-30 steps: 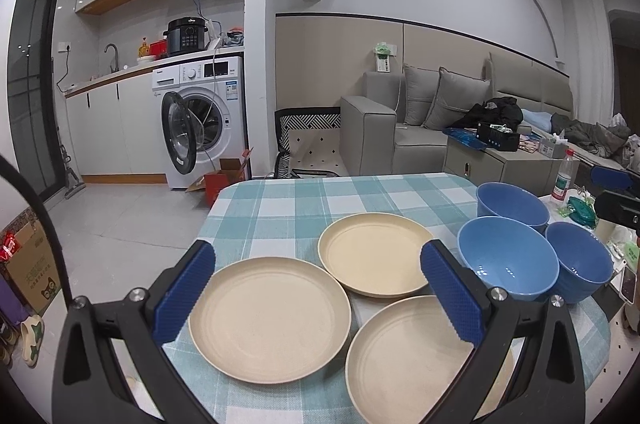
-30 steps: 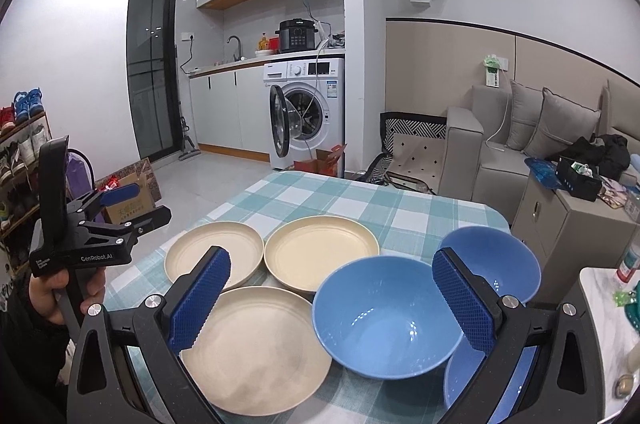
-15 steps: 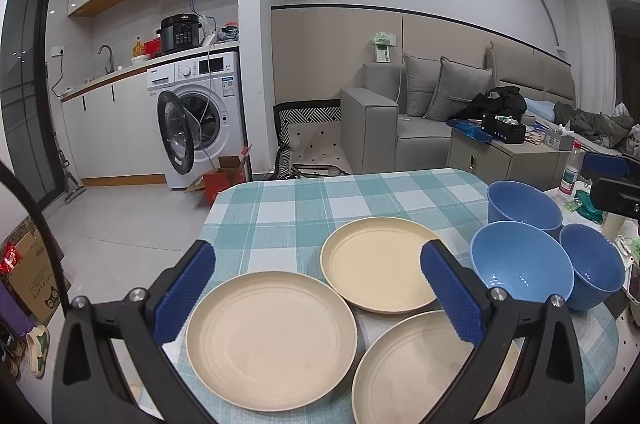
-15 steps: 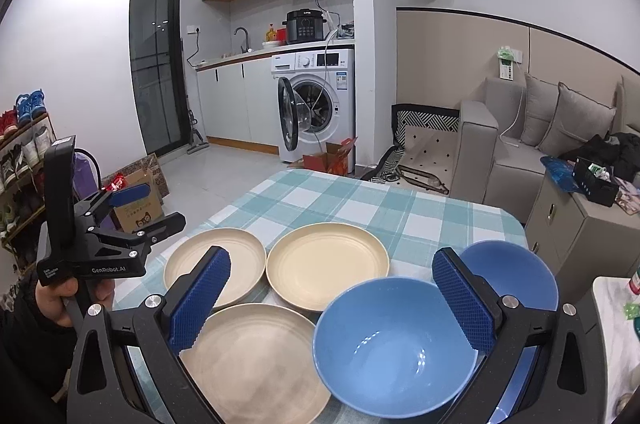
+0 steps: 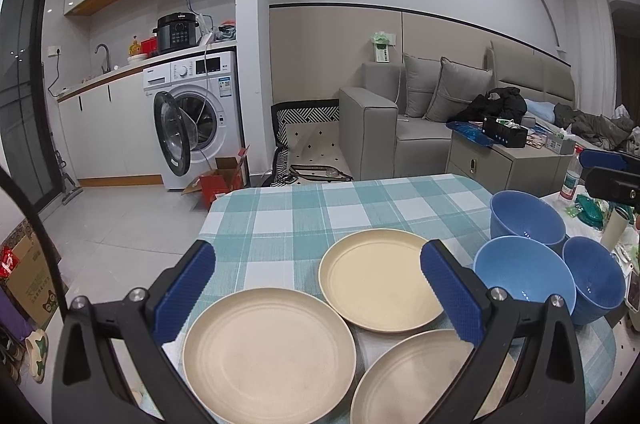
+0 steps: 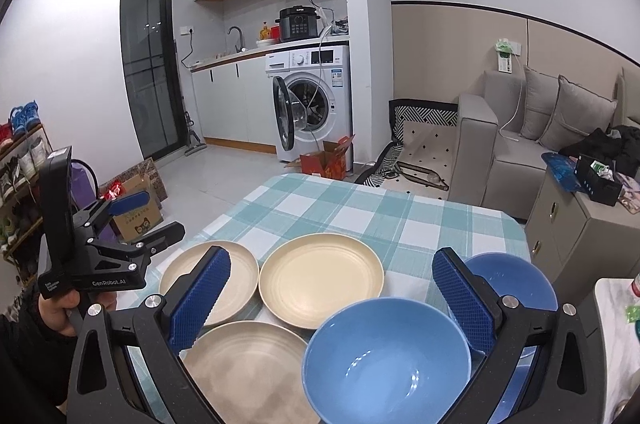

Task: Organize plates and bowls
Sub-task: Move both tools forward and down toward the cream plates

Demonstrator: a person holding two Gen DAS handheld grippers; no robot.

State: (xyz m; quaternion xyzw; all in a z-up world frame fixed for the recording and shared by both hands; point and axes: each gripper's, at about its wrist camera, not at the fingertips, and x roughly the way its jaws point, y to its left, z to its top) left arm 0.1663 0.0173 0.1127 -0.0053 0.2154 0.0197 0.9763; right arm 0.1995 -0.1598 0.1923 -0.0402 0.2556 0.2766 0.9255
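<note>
Three beige plates lie on the checked tablecloth: one at near left [image 5: 268,348], one behind it [image 5: 380,284], one at near right [image 5: 416,380]. Three blue bowls stand to the right: the middle one [image 5: 524,276], a far one [image 5: 526,216] and a right one [image 5: 594,282]. My left gripper [image 5: 316,290] is open and empty, held above the near plates. My right gripper [image 6: 330,300] is open and empty above the near blue bowl [image 6: 386,356]. The left gripper's body also shows in the right wrist view [image 6: 100,244], held at the table's left side.
The table [image 5: 320,208] has free cloth at the back. A side table with a bottle [image 5: 570,176] and clutter stands at the right. A sofa [image 5: 400,128], a washing machine [image 5: 196,116] with open door and cardboard boxes [image 5: 224,180] are behind.
Both grippers have drawn back and risen a little, so plates and bowls sit lower in the views. Both stay open and empty.
</note>
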